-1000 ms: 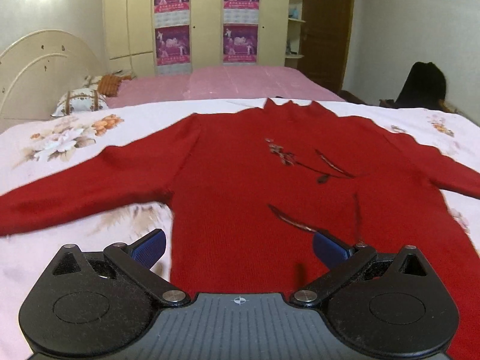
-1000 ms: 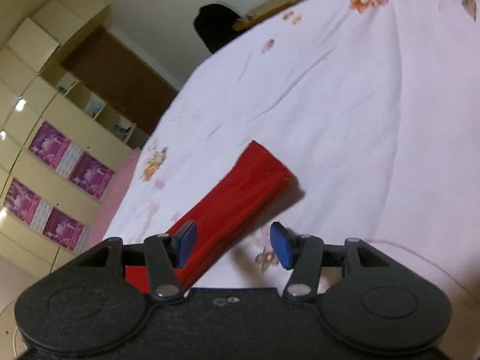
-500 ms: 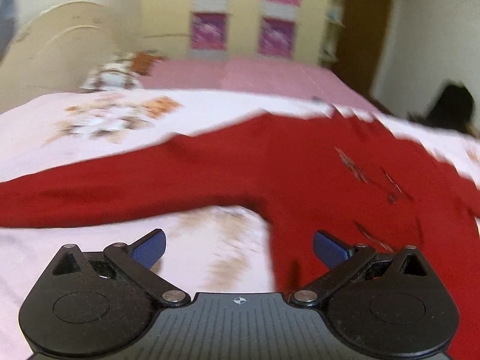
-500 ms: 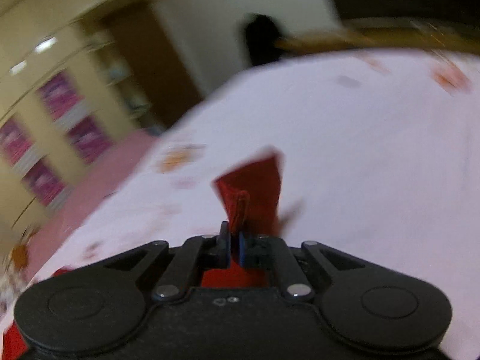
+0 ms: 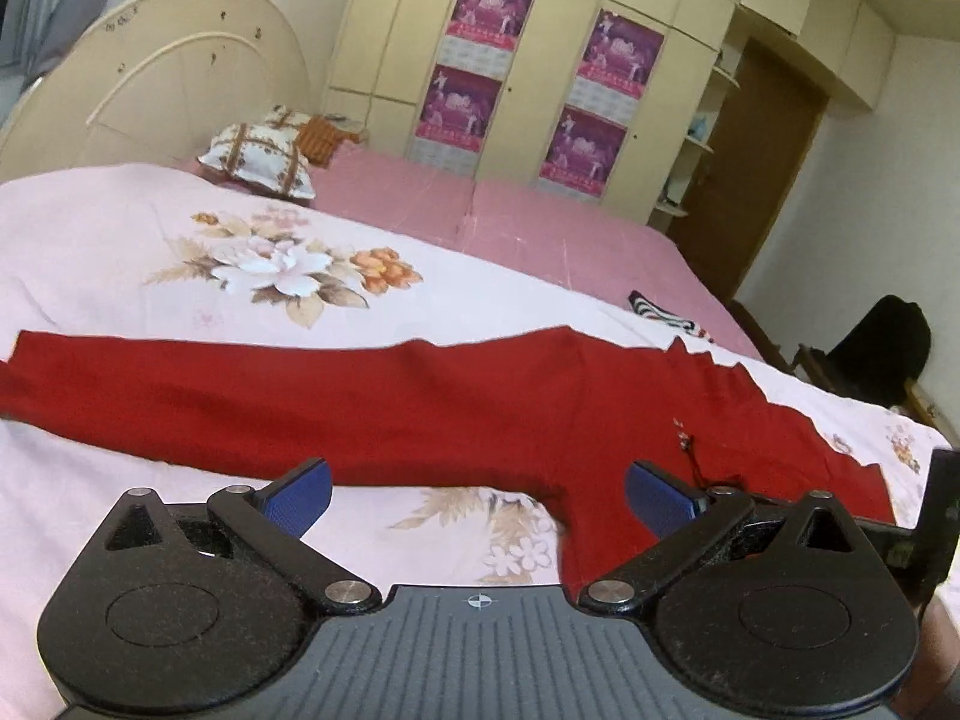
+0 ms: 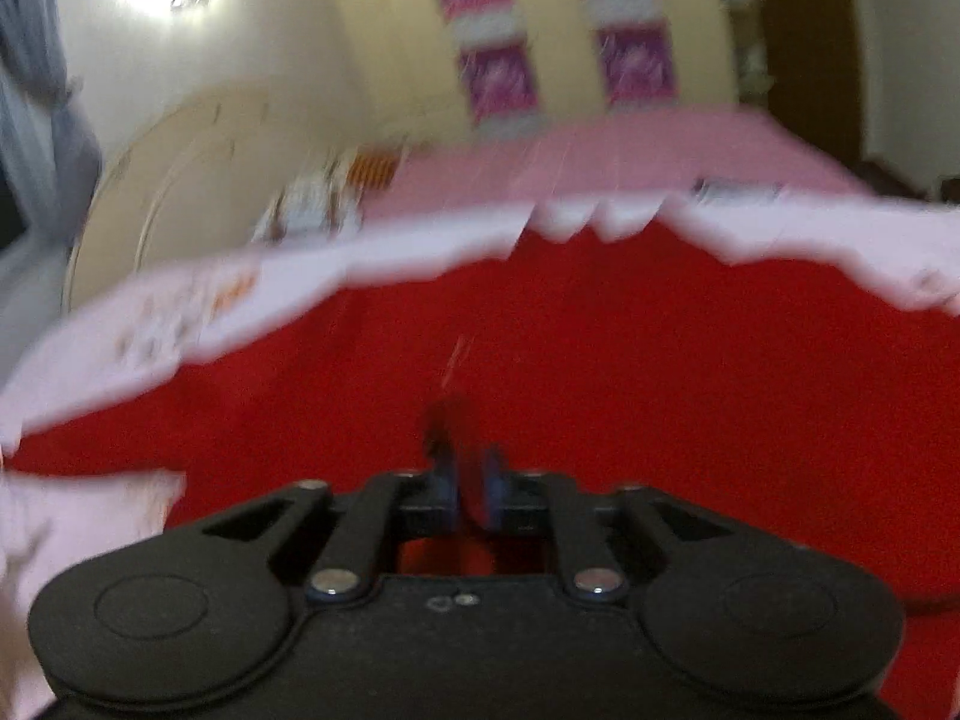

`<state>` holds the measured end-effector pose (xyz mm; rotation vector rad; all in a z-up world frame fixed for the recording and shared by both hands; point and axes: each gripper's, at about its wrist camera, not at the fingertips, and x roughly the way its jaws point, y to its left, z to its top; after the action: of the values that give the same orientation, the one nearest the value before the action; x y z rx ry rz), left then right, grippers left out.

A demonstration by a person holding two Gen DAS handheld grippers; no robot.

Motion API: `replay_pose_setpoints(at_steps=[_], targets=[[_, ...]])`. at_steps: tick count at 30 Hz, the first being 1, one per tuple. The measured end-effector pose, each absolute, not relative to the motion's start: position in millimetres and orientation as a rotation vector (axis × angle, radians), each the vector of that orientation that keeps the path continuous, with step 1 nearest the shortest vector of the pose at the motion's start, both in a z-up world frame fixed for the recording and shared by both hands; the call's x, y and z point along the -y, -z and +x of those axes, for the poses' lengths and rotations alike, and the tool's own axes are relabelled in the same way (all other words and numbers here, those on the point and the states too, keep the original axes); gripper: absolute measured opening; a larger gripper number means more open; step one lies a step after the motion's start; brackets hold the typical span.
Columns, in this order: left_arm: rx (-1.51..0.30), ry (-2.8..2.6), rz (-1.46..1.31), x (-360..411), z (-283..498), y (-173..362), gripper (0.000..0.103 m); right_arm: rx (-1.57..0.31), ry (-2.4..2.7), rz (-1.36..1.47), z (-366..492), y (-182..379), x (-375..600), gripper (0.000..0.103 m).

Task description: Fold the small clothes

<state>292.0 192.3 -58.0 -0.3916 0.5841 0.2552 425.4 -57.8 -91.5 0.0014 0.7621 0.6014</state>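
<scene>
A red sweater [image 5: 420,402] lies flat on the floral bed sheet [image 5: 120,252], its left sleeve [image 5: 120,384] stretched out to the left. My left gripper [image 5: 478,495] is open and empty, low over the sheet just below the sleeve and armpit. My right gripper [image 6: 470,483] is shut on a fold of red fabric, the sweater's right sleeve, and holds it over the sweater's body [image 6: 660,390]. The right wrist view is blurred by motion. Part of the right gripper shows at the left wrist view's right edge [image 5: 936,516].
A pillow [image 5: 258,159] and the headboard [image 5: 150,78] are at the far left. A pink mattress [image 5: 510,222] lies beyond the sheet, with wardrobes [image 5: 540,60] behind. A striped cloth [image 5: 660,309] lies past the collar. A dark chair [image 5: 882,348] stands at the right.
My right gripper closed on the right sleeve's end and carried it leftward over the sweater's body. My left gripper, still open, swung left from the sweater's hem toward the left sleeve.
</scene>
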Motion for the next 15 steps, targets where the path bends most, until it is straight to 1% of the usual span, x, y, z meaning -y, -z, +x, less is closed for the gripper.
replay_pose_setpoints(at_steps=[1, 2, 3, 5, 10, 13, 14, 15], targets=[[-0.585, -0.242, -0.391, -189.8, 295.7, 59.2, 0.103, -0.719, -0.601, -0.014, 417.4, 88.9, 57.9, 0.027], [-0.585, -0.225, -0.391, -185.8, 299.6, 60.4, 0.103, -0.691, -0.597, -0.025, 410.1, 83.7, 61.3, 0.04], [-0.589, -0.201, -0.392, -180.1, 307.3, 63.3, 0.103, -0.663, -0.593, -0.015, 402.4, 78.1, 67.9, 0.041], [-0.602, -0.158, -0.389, -164.0, 322.6, 68.9, 0.103, -0.637, -0.586, 0.006, 394.5, 70.3, 86.2, 0.035], [-0.644, -0.014, -0.388, -105.4, 374.2, 82.2, 0.103, -0.605, -0.503, -0.017, 396.2, 75.4, 133.7, 0.034], [-0.712, 0.049, -0.391, -77.7, 408.6, 93.7, 0.102, -0.613, -0.458, 0.013, 394.7, 77.3, 161.7, 0.034], [-0.734, 0.066, -0.399, -72.7, 418.8, 97.0, 0.093, -0.615, -0.448, 0.025, 395.0, 77.3, 167.8, 0.035], [-0.761, 0.076, -0.403, -68.3, 428.4, 100.0, 0.077, -0.615, -0.437, 0.035, 394.2, 77.3, 174.6, 0.035]])
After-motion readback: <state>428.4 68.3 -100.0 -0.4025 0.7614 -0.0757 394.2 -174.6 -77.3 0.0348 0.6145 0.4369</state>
